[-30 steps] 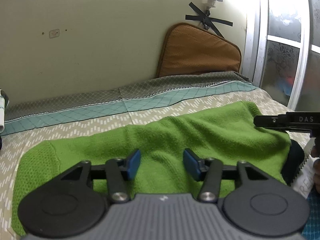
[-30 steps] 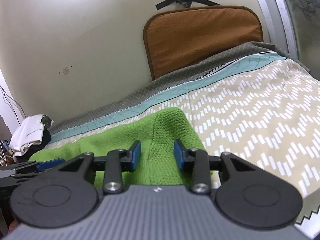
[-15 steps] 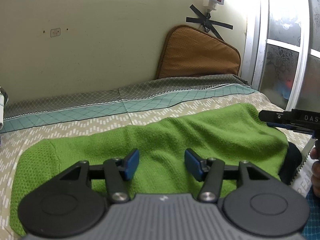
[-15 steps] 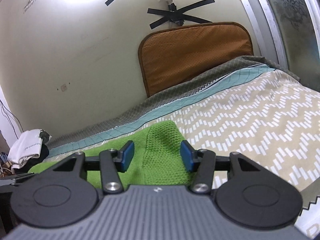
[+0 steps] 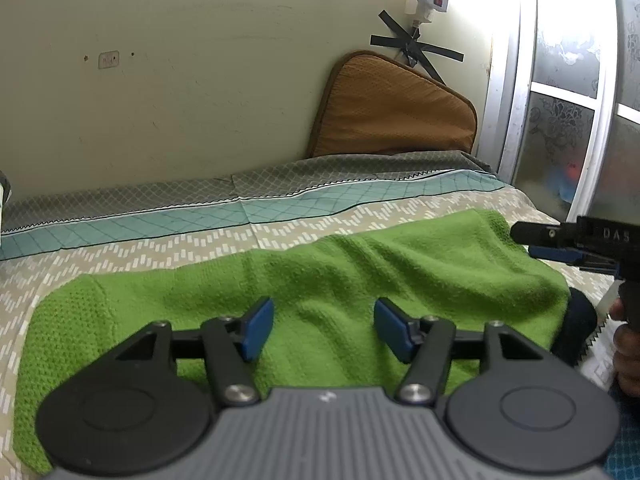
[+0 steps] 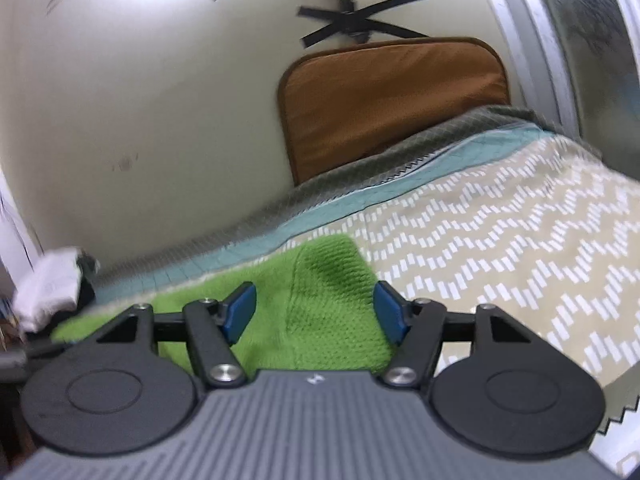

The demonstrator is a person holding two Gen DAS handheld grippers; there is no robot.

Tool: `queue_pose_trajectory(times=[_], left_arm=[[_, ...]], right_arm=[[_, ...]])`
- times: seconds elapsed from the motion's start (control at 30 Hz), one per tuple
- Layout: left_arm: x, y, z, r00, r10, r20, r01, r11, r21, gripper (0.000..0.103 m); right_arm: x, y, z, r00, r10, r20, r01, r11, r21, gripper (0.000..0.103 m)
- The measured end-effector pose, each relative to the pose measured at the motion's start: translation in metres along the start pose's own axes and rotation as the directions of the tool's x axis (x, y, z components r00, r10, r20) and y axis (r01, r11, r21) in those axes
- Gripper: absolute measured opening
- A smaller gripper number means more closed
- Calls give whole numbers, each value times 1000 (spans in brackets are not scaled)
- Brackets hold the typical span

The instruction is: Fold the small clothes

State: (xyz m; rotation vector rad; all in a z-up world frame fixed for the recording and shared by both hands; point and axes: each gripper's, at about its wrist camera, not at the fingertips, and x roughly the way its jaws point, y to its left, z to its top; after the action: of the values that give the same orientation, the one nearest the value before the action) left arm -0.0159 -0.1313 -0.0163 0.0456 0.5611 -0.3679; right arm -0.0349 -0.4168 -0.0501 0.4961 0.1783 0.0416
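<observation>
A green knitted garment lies spread across the patterned bedspread. My left gripper is open and empty, hovering over the garment's near edge around its middle. My right gripper is open and empty over the garment's right end. The right gripper also shows in the left wrist view at the garment's right end, held by a hand.
A brown cushion leans on the wall at the head of the bed. A window frame stands to the right. A white and dark cloth pile sits at the far left. A dark item lies under the garment's right end.
My right gripper has opened wider and tilted upward, so more wall shows. My left gripper has drifted slightly and stays open. The garment has not moved.
</observation>
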Motion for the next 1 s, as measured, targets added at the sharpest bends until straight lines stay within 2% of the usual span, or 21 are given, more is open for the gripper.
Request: queue_pose_trajectory(times=[0.23, 0.47, 0.8, 0.9, 1.0], left_arm=[[0, 0, 0, 1000, -1, 0, 1, 1000, 0, 59], [0, 0, 0, 1000, 1, 0, -1, 1000, 5, 59], [0, -1, -1, 1000, 15, 5, -15, 1000, 16, 64], [-1, 1, -1, 1000, 24, 13, -24, 1000, 10, 75], [-3, 2, -1, 999, 31, 26, -31, 1000, 4, 78]], right_arm=[[1, -23, 7, 1000, 15, -4, -14, 984, 177, 68], [1, -37, 7, 1000, 25, -13, -20, 955, 295, 69], [1, -35, 9, 1000, 18, -11, -14, 954, 300, 71], [0, -37, 8, 1000, 18, -11, -14, 953, 304, 72], [0, -36, 8, 1000, 17, -11, -13, 954, 300, 72]])
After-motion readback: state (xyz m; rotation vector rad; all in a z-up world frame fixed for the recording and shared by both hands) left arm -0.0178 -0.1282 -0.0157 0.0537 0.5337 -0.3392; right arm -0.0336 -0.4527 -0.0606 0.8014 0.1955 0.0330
